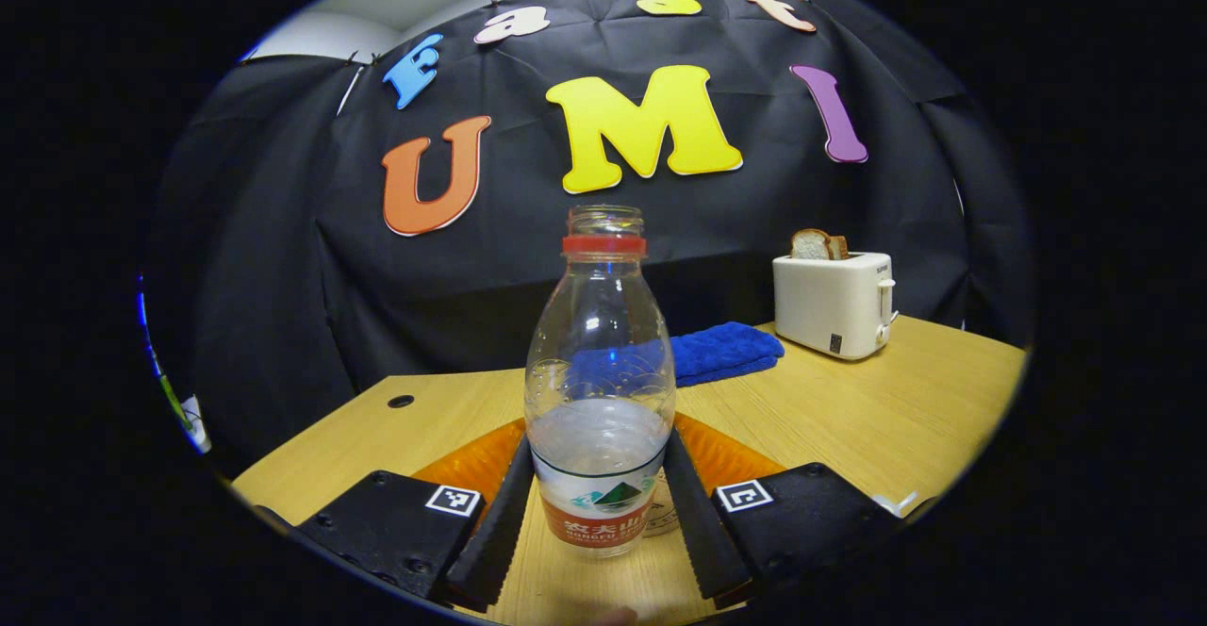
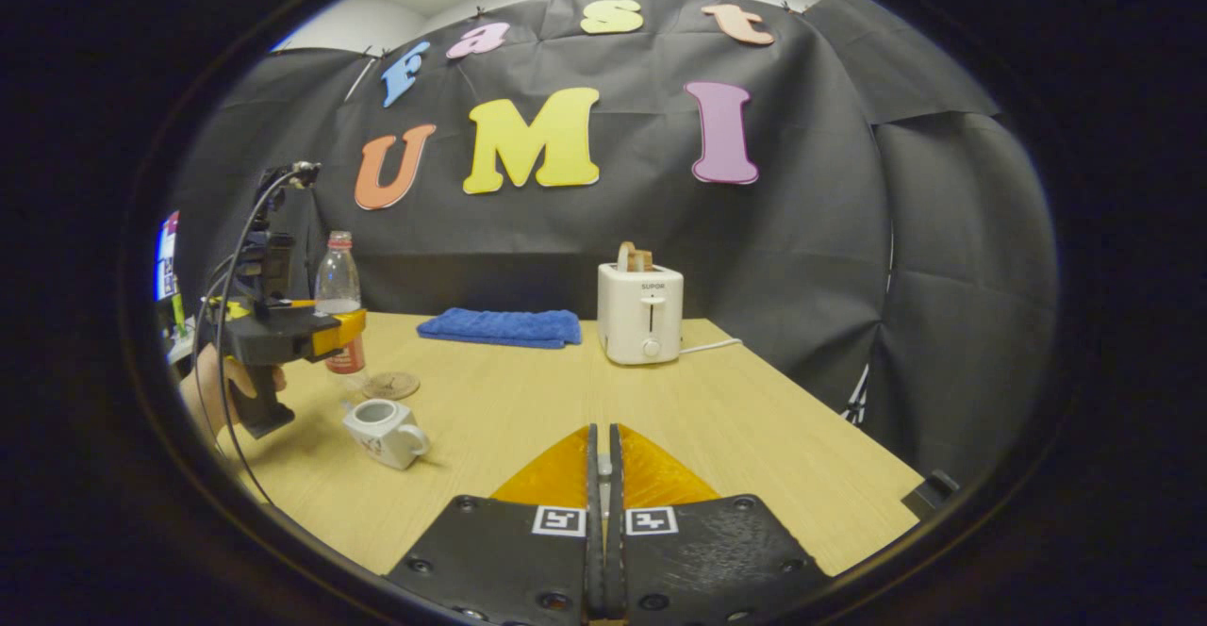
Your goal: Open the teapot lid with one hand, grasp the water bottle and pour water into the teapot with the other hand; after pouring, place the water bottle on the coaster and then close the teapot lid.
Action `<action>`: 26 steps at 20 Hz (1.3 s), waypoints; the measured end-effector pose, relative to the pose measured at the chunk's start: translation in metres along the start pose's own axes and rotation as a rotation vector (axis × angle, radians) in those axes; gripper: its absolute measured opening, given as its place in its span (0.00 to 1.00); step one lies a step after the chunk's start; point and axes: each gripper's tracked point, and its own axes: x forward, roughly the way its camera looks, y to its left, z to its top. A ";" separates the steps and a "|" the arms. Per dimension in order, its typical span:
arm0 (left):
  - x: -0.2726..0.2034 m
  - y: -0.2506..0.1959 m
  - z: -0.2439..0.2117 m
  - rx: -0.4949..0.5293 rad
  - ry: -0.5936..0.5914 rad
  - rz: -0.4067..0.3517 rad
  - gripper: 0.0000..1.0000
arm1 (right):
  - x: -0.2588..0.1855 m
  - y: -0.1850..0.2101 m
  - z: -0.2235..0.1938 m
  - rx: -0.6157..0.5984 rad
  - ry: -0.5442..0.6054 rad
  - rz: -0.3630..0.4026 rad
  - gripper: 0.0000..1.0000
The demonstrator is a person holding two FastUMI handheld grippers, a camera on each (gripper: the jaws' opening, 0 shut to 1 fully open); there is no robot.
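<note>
A pale wood bench (image 2: 528, 437) stands in a booth walled with black cloth.

In the left gripper view, the left gripper (image 1: 598, 503) has its fingers (image 1: 500, 522) set on either side of the bottle's (image 1: 600, 390) lower body, one pressing each flank at the label. The bottle stands upright, uncapped, with a red ring under its open neck, and is about a third full of water. Just behind its base, to the right, a bit of the coaster (image 1: 663, 513) shows flat on the bench. Farther back, a folded blue cloth (image 1: 721, 353) lies near the far edge, and a white toaster (image 1: 834, 304) with bread in its slots stands toward the far right corner.

In the right gripper view, the right gripper (image 2: 604, 503) has its fingers (image 2: 594, 513) pressed together with nothing between them, above the near part of the bench. Well off toward the left edge sits the white teapot (image 2: 385, 433), its top open, handle turned to the right. Just beyond it lies the coaster (image 2: 390, 385), with the bottle (image 2: 340, 301) beside it, clasped by the left gripper (image 2: 325, 332), which a hand (image 2: 219, 386) holds. The cloth (image 2: 502, 327) and toaster (image 2: 641, 322) stand along the far edge.
</note>
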 end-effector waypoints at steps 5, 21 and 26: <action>0.028 -0.009 0.010 -0.124 -0.003 -0.051 0.76 | 0.008 0.002 0.000 0.001 -0.003 0.014 0.01; 0.044 -0.019 -0.010 -0.122 0.035 -0.081 0.79 | 0.019 0.019 -0.026 -0.012 0.048 0.055 0.00; 0.037 -0.022 -0.011 -0.101 0.026 -0.090 0.81 | 0.019 0.018 -0.027 -0.017 0.052 0.048 0.01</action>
